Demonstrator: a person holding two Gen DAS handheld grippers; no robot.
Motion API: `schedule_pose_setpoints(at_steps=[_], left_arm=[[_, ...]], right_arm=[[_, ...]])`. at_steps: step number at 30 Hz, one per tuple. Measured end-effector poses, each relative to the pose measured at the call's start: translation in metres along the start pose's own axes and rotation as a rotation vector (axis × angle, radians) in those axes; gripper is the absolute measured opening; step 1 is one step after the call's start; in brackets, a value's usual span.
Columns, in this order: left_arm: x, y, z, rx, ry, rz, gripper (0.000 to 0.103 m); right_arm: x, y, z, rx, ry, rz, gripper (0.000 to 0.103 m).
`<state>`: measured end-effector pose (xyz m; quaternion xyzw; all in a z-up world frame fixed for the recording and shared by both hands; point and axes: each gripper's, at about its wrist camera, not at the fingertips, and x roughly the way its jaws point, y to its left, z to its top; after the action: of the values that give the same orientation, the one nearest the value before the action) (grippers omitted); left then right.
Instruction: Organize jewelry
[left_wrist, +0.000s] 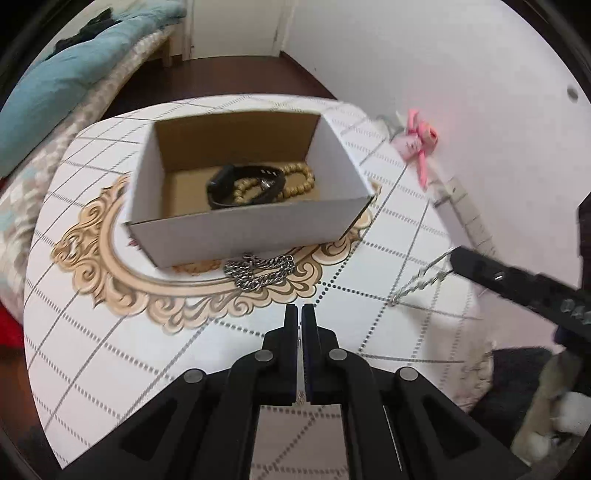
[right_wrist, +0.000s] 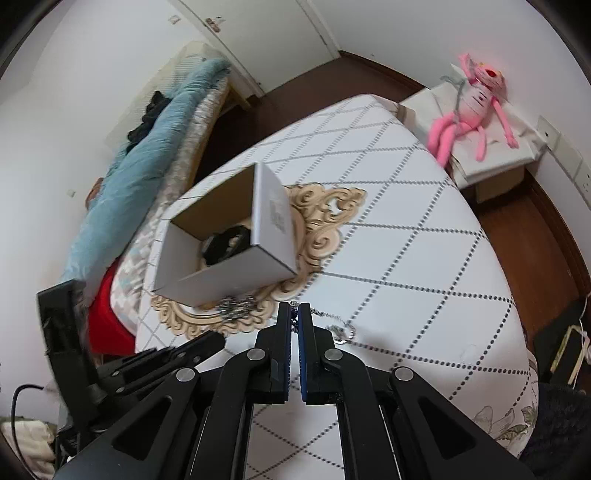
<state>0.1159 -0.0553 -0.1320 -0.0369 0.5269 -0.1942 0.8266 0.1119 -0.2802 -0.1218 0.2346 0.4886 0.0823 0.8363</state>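
Far left: bed (left_wrist: 55, 85) with blue quilt, beyond the counter (left_wrist: 92, 332) edge. On the counter's ornate medallion (left_wrist: 92, 236): open white box (left_wrist: 236, 236), long axis left-right in the left view, mouth up. Inside it, black band (left_wrist: 240, 184) lying across a beaded bracelet (left_wrist: 295, 181), both stretched along the box's length. Just in front of the box's near wall, touching or nearly so: heavy chain (left_wrist: 260, 271), bunched, running left-right. Bare checked cloth in front of the chain. Left tool (left_wrist: 299, 314) low over that cloth, clenched on nothing, pointing at the chain. Further right: right tool (right_wrist: 294, 317) clamped on a thin chain (left_wrist: 421, 280), which trails down-left from the tips to the cloth, near the counter's right edge. Past that edge: pink toy (right_wrist: 476, 107) on a white stand (right_wrist: 491, 162).
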Motion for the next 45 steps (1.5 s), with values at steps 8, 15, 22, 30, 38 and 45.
schedule_pose_setpoints(at_steps=[8, 15, 22, 30, 38, 45], left_arm=[[-0.023, 0.014, 0.008, -0.052, -0.062, -0.008, 0.003], [0.028, 0.025, 0.009, -0.047, -0.019, 0.046, 0.048], [0.063, 0.015, 0.011, -0.037, 0.019, 0.113, 0.050], [0.068, 0.008, 0.013, -0.034, -0.029, 0.158, 0.020], [0.055, 0.011, 0.012, -0.046, -0.066, 0.119, 0.009], [0.013, 0.017, 0.000, -0.073, -0.105, 0.054, 0.009]], right_arm=[[-0.009, 0.014, 0.001, -0.031, -0.009, 0.017, 0.003], [-0.001, 0.001, -0.005, 0.007, -0.009, -0.015, 0.003], [0.006, -0.021, -0.003, 0.064, -0.014, -0.049, 0.003], [0.015, -0.032, -0.002, 0.091, -0.011, -0.064, 0.004], [0.015, -0.035, -0.004, 0.092, -0.013, -0.070, 0.004], [0.004, -0.021, -0.001, 0.044, -0.019, -0.037, 0.003]])
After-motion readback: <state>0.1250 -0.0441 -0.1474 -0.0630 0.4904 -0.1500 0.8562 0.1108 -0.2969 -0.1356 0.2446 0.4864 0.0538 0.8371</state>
